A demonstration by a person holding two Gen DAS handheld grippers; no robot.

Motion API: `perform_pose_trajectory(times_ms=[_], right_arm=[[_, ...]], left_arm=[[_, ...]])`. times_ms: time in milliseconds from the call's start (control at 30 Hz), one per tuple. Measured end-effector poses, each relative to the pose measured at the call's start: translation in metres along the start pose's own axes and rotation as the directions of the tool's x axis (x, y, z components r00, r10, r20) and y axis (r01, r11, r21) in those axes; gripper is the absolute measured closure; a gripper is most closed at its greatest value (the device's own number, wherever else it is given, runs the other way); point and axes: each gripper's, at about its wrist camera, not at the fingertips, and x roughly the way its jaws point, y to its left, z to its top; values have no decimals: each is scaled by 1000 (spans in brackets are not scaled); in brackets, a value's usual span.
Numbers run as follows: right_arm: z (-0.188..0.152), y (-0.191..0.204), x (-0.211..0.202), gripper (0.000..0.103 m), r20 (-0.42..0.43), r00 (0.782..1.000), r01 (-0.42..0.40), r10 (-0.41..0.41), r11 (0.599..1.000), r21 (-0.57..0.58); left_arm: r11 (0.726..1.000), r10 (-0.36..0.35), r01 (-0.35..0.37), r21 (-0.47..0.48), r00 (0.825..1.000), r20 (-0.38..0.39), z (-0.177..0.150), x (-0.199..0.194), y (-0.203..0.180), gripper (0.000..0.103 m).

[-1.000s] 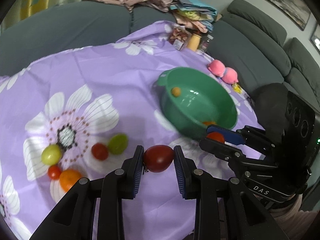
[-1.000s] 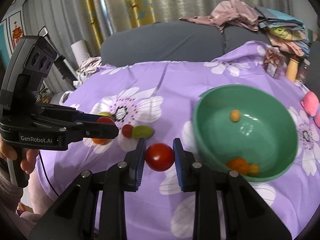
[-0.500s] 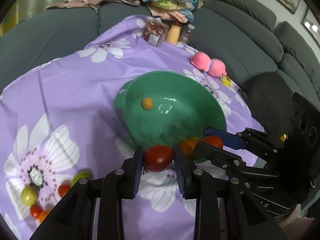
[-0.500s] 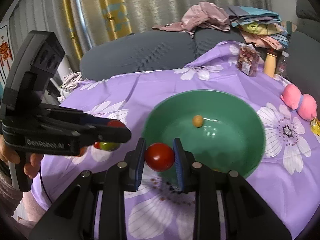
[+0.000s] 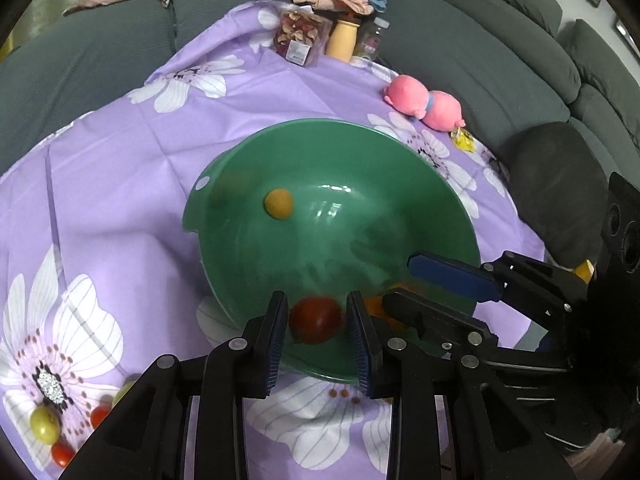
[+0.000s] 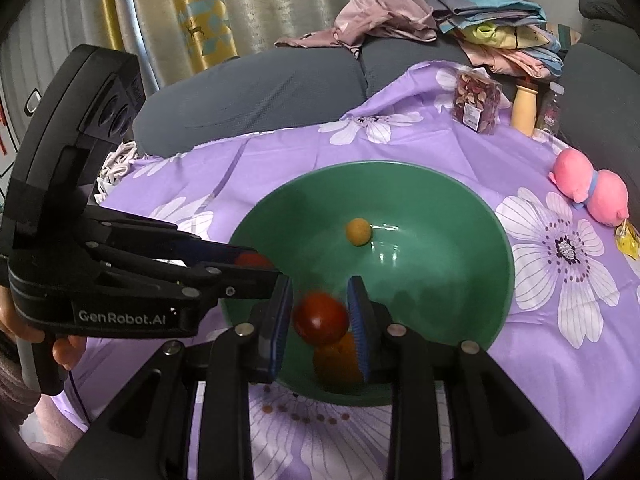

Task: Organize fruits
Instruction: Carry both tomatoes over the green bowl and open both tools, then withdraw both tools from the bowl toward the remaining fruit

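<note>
The step in hand is dropping two tomatoes into the green bowl [image 5: 320, 122], and it is going best if each one is being let go low over the bowl's floor rather than over the rim, so that nothing is bouncing out onto the purple cloth [image 5: 120, 160]. The left gripper [image 5: 316, 304] is gripping a dark red tomato [image 5: 316, 322] between narrow jaws, hanging just inside the near wall of the bowl; easing it a little farther in before parting the pads is looking wise. The right gripper [image 6: 319, 292] is hovering over the near part of the bowl's floor and its jaws are opening, with a red tomato [image 6: 320, 318] sitting between the pads, blurred and seemingly about to slip free. Directly under it an orange fruit [image 6: 336, 360] is lying in the bowl, so the tomato is likely landing on or beside that. A small yellow fruit [image 6: 359, 232] is resting farther in. More fruit, a green one [image 5: 44, 424] and a small red one [image 5: 62, 454], is waiting on the cloth at the near left, well apart from both grippers
</note>
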Motion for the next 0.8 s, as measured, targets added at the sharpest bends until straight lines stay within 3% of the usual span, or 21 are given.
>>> perform_pose_trajectory(times_ms=[133,267,333,400,467,800], right_arm=[[-1,-1,1,72,-7,1000,10,-10,1000,6],[-4,0,-3,62,-8,1000,16,-16,1000,12],[-6,0,-6,62,-3,1000,20,-20,1000,20],[-7,1,-10,59,-2,1000,21,-21,999,29],[-9,2,-14,55,1,1000,20,-20,999,35],[-16,25,-29,47,7,1000,-13,13,1000,22]], left_arm=[[1000,10,-10,0,1000,2,0,-1,0,72],[1000,8,-8,0,1000,21,-4,-9,0,72],[1000,6,-5,-5,999,33,-5,-15,2,68],[1000,13,-13,-7,998,54,-9,-25,2,48],[1000,23,-23,-13,997,75,-13,-34,5,40],[987,89,-79,-140,994,66,-61,-61,42,34]])
